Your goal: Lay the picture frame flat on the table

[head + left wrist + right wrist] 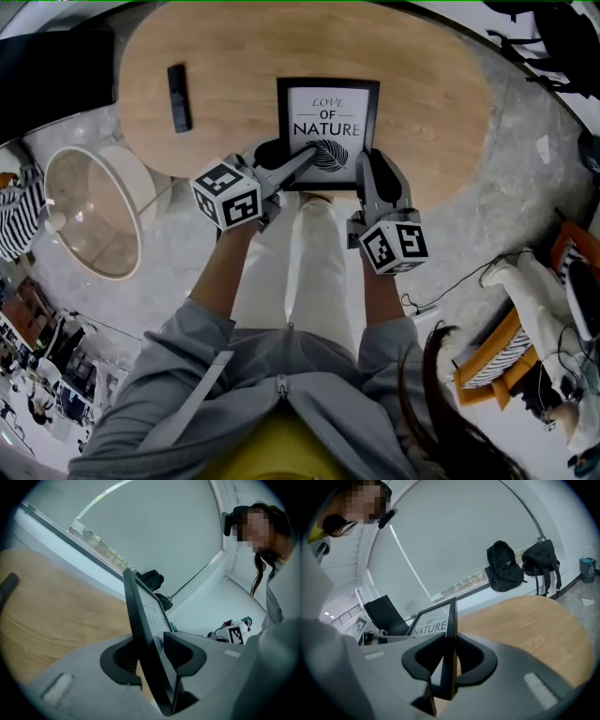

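A black picture frame (328, 122) with a white print reading "LOVE OF NATURE" is on the oval wooden table (225, 56) near its front edge, print towards me. In both gripper views it stands at a steep angle to the tabletop. My left gripper (296, 165) is at its lower left corner. In the left gripper view the frame's edge (140, 620) runs between the jaws of that gripper (154, 656), with a sliver of gap beside it, so it is open. My right gripper (369, 174) is at the lower right corner. Its jaws (449, 656) are closed on the frame's edge (450, 620).
A black remote (178, 97) lies on the table to the left of the frame. A round pale-rimmed object (89, 211) stands on the floor at the left. An orange chair (497, 366) is at the right. Two black backpacks (505, 566) sit by the window beyond the table.
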{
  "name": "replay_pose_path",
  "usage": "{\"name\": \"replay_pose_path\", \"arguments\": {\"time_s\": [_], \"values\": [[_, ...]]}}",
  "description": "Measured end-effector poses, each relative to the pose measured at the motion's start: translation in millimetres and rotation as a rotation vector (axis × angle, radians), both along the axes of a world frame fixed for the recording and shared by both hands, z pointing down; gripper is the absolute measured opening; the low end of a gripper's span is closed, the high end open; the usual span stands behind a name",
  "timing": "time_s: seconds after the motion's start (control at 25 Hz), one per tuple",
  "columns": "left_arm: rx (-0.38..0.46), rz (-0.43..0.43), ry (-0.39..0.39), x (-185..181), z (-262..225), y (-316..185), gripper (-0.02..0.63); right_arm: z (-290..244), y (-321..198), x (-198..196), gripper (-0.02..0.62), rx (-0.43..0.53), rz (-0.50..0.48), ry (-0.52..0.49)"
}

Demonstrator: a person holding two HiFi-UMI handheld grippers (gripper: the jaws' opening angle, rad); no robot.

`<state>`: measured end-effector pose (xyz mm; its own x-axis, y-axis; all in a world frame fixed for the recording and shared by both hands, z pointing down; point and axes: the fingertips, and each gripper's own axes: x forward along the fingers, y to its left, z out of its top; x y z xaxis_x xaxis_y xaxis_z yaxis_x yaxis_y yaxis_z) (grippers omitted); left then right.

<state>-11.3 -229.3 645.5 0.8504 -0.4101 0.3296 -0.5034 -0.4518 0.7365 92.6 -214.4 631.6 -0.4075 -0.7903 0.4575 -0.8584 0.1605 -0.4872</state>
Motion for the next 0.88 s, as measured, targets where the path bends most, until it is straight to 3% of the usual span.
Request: {"name": "replay_pose_path", "arguments": {"time_s": [0.24,0.68,0.88], "values": [[-0.038,-0.055,-0.006,-9,8,-6,0.158,6,7,3,0.071,-0.026,0.072,0.016],[-0.069,-0.001,-0.09,-9,56,-26,0.161,60,-7,1,0.069,-0.116,0.111,0.075],[-0.131,0.007,-0.123,-7,88,-46,0.169,89,-28,2,0.069,-0.174,0.122,0.103]]}}
